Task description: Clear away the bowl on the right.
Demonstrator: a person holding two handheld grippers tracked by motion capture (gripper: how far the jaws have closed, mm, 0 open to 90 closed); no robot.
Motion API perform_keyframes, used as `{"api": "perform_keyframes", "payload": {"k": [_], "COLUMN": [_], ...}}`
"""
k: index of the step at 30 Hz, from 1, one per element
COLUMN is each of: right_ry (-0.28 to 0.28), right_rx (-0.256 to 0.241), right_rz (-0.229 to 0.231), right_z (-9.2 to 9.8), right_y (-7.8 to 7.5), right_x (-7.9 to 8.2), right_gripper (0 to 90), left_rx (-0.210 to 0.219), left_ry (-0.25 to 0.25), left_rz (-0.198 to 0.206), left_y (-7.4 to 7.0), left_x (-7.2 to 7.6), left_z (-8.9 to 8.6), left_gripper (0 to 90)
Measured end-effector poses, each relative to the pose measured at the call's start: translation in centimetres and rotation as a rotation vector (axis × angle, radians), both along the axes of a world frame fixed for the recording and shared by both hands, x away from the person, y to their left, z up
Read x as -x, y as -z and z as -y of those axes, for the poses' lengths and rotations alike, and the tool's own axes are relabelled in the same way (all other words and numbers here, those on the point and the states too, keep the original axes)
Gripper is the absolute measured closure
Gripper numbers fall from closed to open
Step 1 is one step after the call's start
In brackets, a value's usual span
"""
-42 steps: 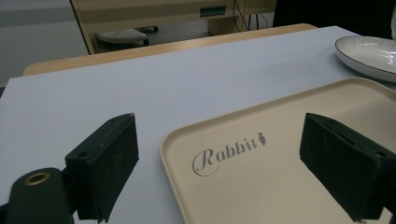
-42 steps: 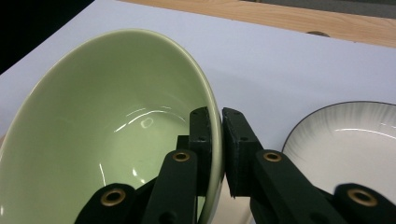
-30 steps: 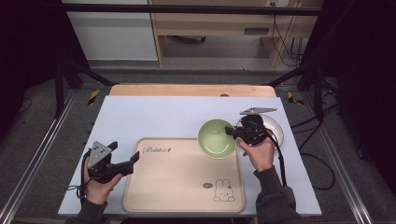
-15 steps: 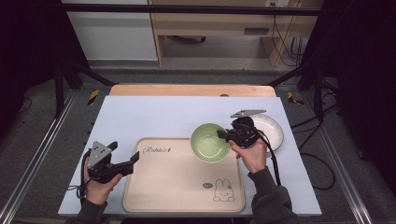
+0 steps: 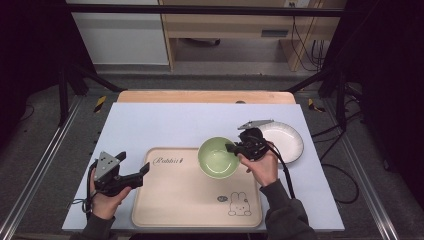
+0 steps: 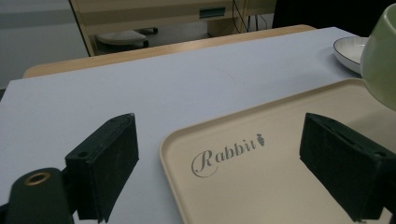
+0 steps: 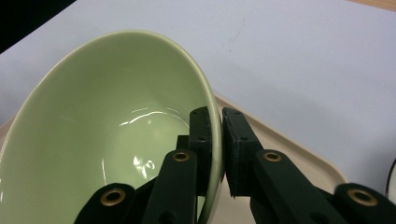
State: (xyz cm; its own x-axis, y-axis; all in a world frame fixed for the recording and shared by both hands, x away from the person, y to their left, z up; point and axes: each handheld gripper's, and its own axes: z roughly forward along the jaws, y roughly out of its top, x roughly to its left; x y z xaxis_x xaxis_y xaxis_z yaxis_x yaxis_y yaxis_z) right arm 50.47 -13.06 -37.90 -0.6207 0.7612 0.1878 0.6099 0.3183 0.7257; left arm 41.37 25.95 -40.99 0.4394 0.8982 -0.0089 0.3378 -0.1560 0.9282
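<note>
Two tongs over a pale tabletop point(image 5: 165, 125). Right of centre in the high view, right tongs point(image 5: 234, 148) clamped on the rim of a green bowl point(image 5: 218, 157), above the tray's point(image 5: 180, 200) upper right corner. Up close in the right gripper view, one jaw inside the rim, one outside, bowl point(image 7: 107, 130) tilted. At lower left, left tongs point(image 5: 144, 171) spread wide, empty, at the tray's left edge. In the left gripper view, "Rabbit" lettering point(image 6: 226, 151) between the jaws, white plate point(image 6: 351, 50) at far right.

You see a glossy glazed green bowl point(image 7: 107, 140), a matt beige plastic-looking tray point(image 5: 195, 200), and a smooth pale tabletop point(image 5: 165, 125).
</note>
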Motion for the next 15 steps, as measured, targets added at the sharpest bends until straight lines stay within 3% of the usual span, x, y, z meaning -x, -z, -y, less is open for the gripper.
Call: {"api": "perform_keyframes", "payload": {"k": [15], "right_ry": [-0.030], "right_rx": [0.013], "right_rz": [-0.025], "right_z": [-1.1], "right_y": [1.0], "right_x": [-0.2], "right_gripper": [83.0], "left_rx": [0.000], "left_ry": [0.000], "left_rz": [0.000], "left_y": [0.0], "left_x": [0.0], "left_z": [0.0], "left_gripper": [11.4]}}
